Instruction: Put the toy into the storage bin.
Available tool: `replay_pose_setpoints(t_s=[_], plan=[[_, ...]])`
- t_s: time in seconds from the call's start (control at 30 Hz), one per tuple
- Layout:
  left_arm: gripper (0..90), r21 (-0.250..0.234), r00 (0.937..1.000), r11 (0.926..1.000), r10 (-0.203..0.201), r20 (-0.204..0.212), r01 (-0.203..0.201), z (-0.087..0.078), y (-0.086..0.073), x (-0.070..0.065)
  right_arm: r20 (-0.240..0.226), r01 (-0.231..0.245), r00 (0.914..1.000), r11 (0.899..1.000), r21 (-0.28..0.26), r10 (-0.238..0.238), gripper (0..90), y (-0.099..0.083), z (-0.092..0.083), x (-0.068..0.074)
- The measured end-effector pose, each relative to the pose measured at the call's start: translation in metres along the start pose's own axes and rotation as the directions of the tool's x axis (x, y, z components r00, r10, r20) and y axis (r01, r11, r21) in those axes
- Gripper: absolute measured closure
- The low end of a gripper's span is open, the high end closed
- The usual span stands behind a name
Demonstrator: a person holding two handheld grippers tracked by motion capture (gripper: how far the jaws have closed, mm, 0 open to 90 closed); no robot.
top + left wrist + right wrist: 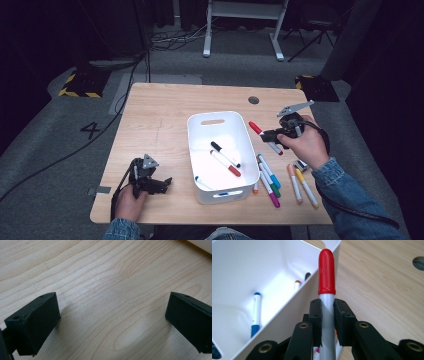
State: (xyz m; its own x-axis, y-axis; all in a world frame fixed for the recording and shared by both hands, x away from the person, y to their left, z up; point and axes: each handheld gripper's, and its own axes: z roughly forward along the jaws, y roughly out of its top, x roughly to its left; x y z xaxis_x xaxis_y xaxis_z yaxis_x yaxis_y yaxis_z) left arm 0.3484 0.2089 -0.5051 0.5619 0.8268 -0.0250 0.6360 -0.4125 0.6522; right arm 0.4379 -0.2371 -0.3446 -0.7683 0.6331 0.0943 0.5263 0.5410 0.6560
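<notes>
While your right tongs [327, 315] clamp the red-capped marker [326, 272] just off the white bin's [197, 150] right wall, three markers already lie inside; about six wait on the worktop [150, 110] near its front right corner. Your left tongs [110, 322] rest released. Grey floor, dark room beyond.

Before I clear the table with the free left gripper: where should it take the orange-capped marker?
Probably grip the orange-capped marker mid-barrel from above, jaws across its width. It lies flat, with the yellow-capped marker close alongside, so pinching the far, cap end, where the gap looks wider, seems safer.
</notes>
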Motion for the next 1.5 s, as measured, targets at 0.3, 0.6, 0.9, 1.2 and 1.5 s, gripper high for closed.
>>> replay_pose_setpoints(t_s=[0.3, 0.6, 0.9, 1.2, 1.5], plan=[[0.0, 0.001, 1.0000, 1.0000, 0.000, 0.001, 0.000, 0.000, 0.000, 0.000, -0.054, 0.036, 0.9979, 0.999, -0.004, -0.036, 77.4, 0.012, -0.006, 0.026], [0.0, 0.000, 1.0000, 1.0000, 0.001, -0.001, -0.001, 0.000, 0.000, 0.000, -0.106, 0.076, 0.9915, 0.997, -0.006, -0.076, 77.4, 0.021, -0.003, 0.046], [0.0, 0.001, 1.0000, 1.0000, -0.001, 0.000, 0.001, 0.000, 0.000, 0.000, -0.159, 0.123, 0.9795, 0.992, -0.009, -0.123, 77.4, 0.031, 0.004, 0.069], [0.0, 0.000, 1.0000, 1.0000, 0.000, 0.000, 0.000, 0.000, 0.000, 0.000, -0.203, 0.159, 0.9669, 0.987, 0.002, -0.155, 77.4, 0.033, 0.017, 0.083], [0.0, 0.001, 1.0000, 1.0000, 0.000, 0.000, 0.000, 0.000, 0.000, 0.000, -0.195, 0.181, 0.9665, 0.982, 0.053, -0.168, 77.5, 0.029, 0.027, 0.089]])
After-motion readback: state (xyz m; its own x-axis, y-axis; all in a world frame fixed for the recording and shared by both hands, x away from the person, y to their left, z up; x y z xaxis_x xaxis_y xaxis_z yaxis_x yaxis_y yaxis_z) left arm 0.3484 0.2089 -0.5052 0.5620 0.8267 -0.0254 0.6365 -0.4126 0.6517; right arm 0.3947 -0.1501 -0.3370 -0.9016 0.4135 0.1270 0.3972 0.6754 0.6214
